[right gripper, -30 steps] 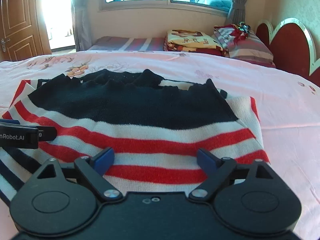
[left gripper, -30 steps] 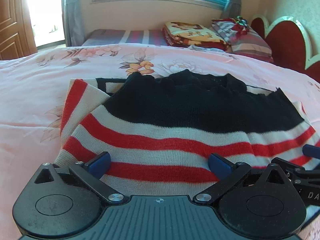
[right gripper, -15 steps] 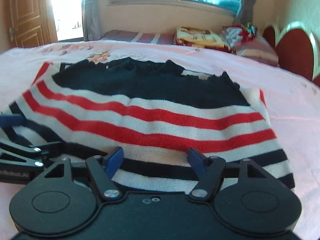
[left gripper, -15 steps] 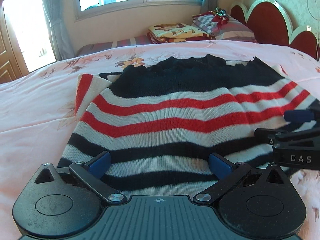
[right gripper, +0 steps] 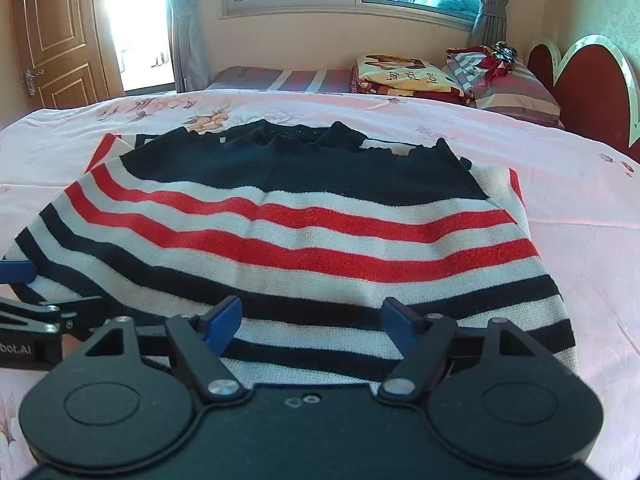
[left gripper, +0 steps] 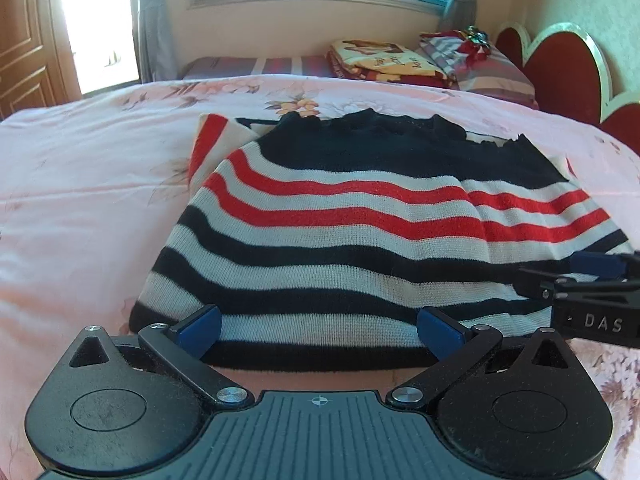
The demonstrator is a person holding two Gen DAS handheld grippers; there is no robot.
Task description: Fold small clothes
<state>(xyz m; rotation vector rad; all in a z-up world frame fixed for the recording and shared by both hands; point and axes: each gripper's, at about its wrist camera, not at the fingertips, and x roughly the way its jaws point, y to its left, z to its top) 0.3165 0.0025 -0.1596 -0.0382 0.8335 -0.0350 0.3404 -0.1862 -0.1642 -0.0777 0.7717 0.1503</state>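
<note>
A small knit sweater (left gripper: 360,236) with black, white and red stripes lies folded on the pink floral bedspread (left gripper: 88,184); it also shows in the right wrist view (right gripper: 304,240). My left gripper (left gripper: 318,330) is open, its blue fingertips spread over the sweater's near hem at the left part. My right gripper (right gripper: 312,320) is open over the near hem at the right part. Each gripper shows at the edge of the other's view. Neither holds the cloth.
A second bed with folded blankets (left gripper: 384,62) and striped pillows (right gripper: 508,80) stands behind. A red headboard (left gripper: 568,64) is at the right, a wooden door (right gripper: 56,36) at the left, a window at the back.
Both grippers have drawn back toward the near edge of the sweater; more of the black and white stripes now shows. The right jaws are a little narrower than a second ago.
</note>
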